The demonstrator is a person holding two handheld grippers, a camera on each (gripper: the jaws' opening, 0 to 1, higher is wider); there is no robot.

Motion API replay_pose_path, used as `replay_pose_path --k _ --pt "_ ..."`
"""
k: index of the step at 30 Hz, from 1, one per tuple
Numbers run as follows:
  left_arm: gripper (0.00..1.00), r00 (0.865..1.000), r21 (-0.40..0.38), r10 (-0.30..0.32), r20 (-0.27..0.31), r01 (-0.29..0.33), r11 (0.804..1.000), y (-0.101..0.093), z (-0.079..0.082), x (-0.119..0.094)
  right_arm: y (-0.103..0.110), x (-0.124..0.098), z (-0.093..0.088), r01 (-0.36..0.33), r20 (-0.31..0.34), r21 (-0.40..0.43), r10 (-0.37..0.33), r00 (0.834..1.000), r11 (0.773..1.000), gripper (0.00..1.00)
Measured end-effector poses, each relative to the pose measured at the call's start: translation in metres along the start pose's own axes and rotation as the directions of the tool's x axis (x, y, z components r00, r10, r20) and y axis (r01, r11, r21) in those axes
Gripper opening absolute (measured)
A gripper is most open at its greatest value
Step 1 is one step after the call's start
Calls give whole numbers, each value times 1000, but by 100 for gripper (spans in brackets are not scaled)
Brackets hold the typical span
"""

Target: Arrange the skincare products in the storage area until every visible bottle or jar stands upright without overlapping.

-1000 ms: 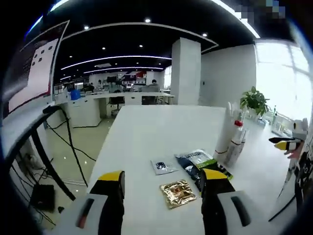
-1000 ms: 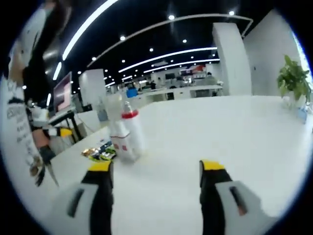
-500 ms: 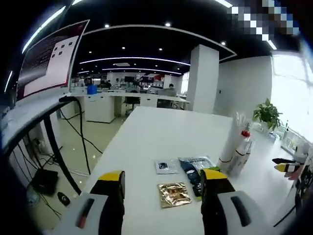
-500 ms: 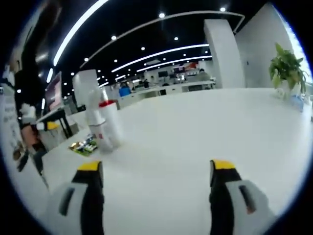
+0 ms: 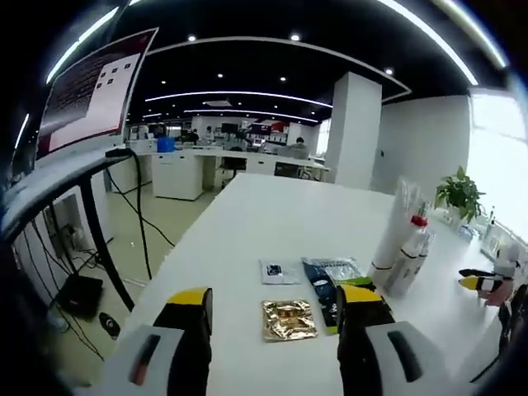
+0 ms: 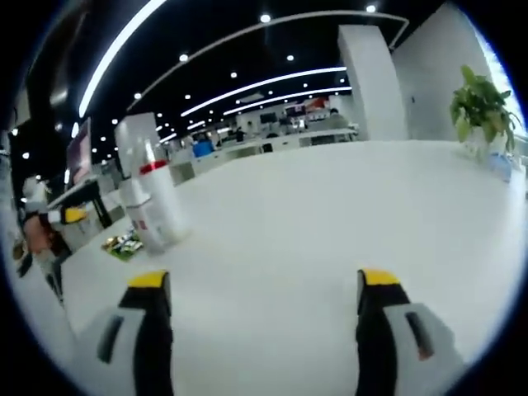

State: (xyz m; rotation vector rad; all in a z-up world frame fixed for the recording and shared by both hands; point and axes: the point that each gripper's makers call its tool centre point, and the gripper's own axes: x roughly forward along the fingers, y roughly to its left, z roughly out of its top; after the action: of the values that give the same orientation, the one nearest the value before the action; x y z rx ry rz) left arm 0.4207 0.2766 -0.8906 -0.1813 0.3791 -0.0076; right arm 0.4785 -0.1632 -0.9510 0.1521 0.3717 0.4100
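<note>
Two white bottles stand upright side by side on the white table [image 5: 272,219]: a tall plain one [image 5: 390,233] and a shorter one with a red collar [image 5: 410,252]. In the right gripper view the same pair stands at the left, the tall bottle [image 6: 140,157] behind the red-collared bottle [image 6: 158,206]. Flat sachets lie near them: a gold one [image 5: 289,319], a small white one [image 5: 279,271] and a dark blue and green pile [image 5: 330,282]. My left gripper [image 5: 273,307] is open over the gold sachet. My right gripper [image 6: 264,285] is open above bare table. The right gripper's yellow tip [image 5: 481,283] shows at the far right.
A potted plant [image 5: 459,195] stands at the table's far right edge, seen again as a plant [image 6: 481,103] in the right gripper view. A monitor [image 5: 87,82] and cables hang left of the table. The floor drops off at the table's left edge.
Both views have shifted with the hands. The left camera drew back slightly, the sachets now sit more central. The bottles slid further left in the right gripper view. Nothing on the table moved.
</note>
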Motion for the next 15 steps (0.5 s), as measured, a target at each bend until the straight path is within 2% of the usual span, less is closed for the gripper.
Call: replay_pose_path --k 2,4,8,11,13,15 --pt "63 999 -17 10 42 -9 1000 -4 0 -3 6 3 -4 -25 -23 -25 24 999 999 91" --pt "63 999 -31 13 46 -12 999 -9 -8 -2 11 4 -4 -39 -28 -49 38 999 998 91" --pt "63 1000 -40 -11 -3 11 999 -16 -23 2 12 4 3 -26 4 -29 26 1000 999 91" --pt "63 999 -34 -40 12 40 999 -16 -19 2 10 8 10 5 25 -49 -4 1000 999 92" --pt "64 998 -19 -63 3 63 998 -15 -17 2 8 9 14 32 39 -17 -31 999 999 92" --pt "64 998 -8 -59 16 60 998 -11 -14 1 11 10 16 23 47 -17 -22 999 1000 92"
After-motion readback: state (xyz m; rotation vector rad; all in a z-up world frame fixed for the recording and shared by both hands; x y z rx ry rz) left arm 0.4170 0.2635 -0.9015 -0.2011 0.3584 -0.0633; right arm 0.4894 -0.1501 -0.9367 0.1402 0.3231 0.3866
